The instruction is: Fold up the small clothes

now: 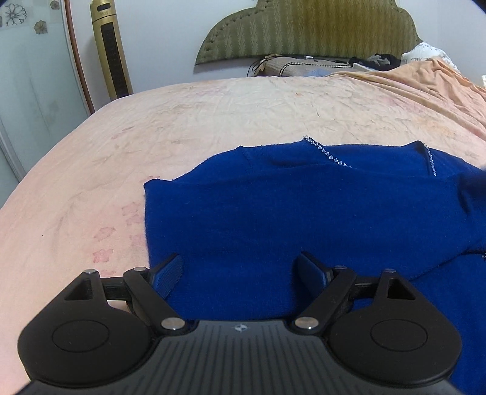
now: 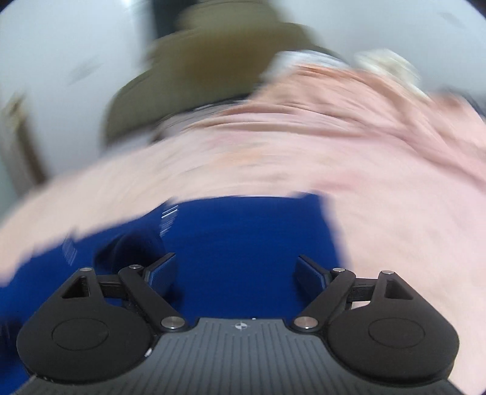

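Two grippers, both with fingers spread wide and nothing between them. Left gripper (image 1: 238, 275) hangs over the near edge of the blue sweater (image 1: 303, 212), pads apart, cloth below but not pinched. Right gripper (image 2: 235, 273) the same: fingers apart above blue fabric, no grip.

The blue sweater lies flat on the bed (image 1: 212, 106), on the pink floral sheet, neckline with its rhinestone trim (image 1: 329, 155) toward the headboard (image 1: 303, 27). Left side looks already turned in, giving a straight edge at left; likely why both grippers sit low at the hem end, free to take the next fold. Judgement: mid-fold, between grasps.

Left wrist view is sharp: shows the trim, the folded edge, a gold tower unit (image 1: 111, 48) by the wall, an orange blanket (image 1: 425, 79) bunched at the far right. Right wrist view is heavily motion-blurred: only shows the sweater's right edge against the sheet and a dark rounded shape by its left finger, can't tell what. Headboard there is a smear.
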Action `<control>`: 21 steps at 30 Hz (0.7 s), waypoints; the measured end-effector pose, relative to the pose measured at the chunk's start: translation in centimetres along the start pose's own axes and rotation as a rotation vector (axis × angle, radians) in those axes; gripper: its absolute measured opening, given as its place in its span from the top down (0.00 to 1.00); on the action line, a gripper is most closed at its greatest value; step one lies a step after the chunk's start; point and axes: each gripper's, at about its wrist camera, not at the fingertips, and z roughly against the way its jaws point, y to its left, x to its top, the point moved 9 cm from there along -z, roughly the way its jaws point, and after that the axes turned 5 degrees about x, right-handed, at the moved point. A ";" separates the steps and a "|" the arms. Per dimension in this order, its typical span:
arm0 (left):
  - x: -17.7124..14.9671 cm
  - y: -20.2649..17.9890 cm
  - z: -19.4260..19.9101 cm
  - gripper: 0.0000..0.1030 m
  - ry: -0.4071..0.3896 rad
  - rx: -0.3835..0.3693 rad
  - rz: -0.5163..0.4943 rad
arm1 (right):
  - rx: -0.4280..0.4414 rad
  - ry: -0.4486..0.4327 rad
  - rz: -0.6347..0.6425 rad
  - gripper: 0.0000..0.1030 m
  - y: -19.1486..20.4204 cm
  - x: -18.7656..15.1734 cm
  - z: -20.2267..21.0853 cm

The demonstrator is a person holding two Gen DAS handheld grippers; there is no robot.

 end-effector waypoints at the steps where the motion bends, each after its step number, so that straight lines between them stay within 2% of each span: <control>1: 0.0 0.1 -0.1 0.17 -0.001 -0.002 0.004 | -0.013 -0.007 -0.026 0.17 -1.0 0.2 0.3; 3: -0.1 0.2 0.0 0.15 -0.003 -0.006 0.013 | 0.041 0.006 -0.002 0.17 -1.0 0.5 0.3; 6: -0.2 0.4 0.1 0.15 -0.009 -0.012 0.021 | 0.182 0.056 0.029 0.17 0.3 0.7 -0.1; 9: -0.4 0.4 0.1 0.14 -0.022 -0.008 0.018 | 0.188 0.081 0.016 0.17 0.2 0.8 -1.2; 11: -0.4 0.4 0.2 0.14 -0.022 -0.007 0.016 | 0.222 0.106 -0.009 0.18 0.3 1.0 -2.6; 15: -0.2 0.6 0.4 0.14 -0.016 -0.002 0.027 | 0.296 0.148 -0.037 0.32 1.0 1.1 -4.4; 18: 0.1 0.5 0.6 0.14 -0.016 0.008 0.018 | 0.292 0.178 -0.006 0.47 1.7 1.3 -6.5; 19: 0.2 0.5 0.7 0.14 -0.019 0.013 0.014 | 0.284 0.184 0.001 0.60 1.7 1.3 -7.0; 20: 0.4 0.5 0.9 0.14 -0.024 0.017 0.013 | 0.274 0.188 0.014 0.67 1.8 1.4 -7.4; 21: 0.7 0.6 1.1 0.14 -0.033 0.023 0.013 | 0.263 0.191 0.034 0.83 1.9 1.4 -7.5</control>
